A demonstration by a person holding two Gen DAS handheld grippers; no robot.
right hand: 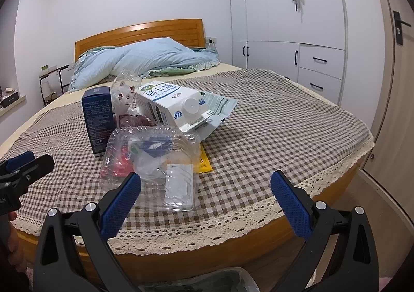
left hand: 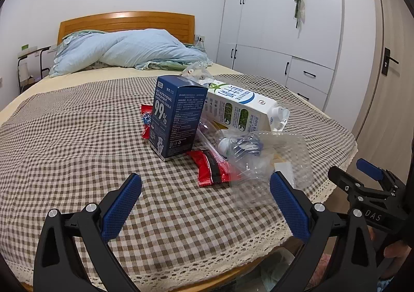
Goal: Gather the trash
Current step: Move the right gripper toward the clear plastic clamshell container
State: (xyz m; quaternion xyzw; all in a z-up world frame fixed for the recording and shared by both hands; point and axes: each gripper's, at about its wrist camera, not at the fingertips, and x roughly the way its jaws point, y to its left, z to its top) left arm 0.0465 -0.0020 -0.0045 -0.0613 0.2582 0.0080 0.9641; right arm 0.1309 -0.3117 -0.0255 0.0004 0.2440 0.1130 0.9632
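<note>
A heap of trash lies on the checked bedspread. It holds an upright dark blue box, a white milk carton on its side, a clear plastic clamshell tray, a red wrapper, a second red packet and a crumpled clear bottle. My left gripper is open just short of the heap, its right finger overlapping the tray. My right gripper is open near the bed's foot edge, its left finger over the tray's corner. Both hold nothing.
A blue duvet is bunched against the wooden headboard. White wardrobes and a door stand on the right. A bag-lined bin shows below the bed's foot edge. The bedspread's lace hem runs along that edge.
</note>
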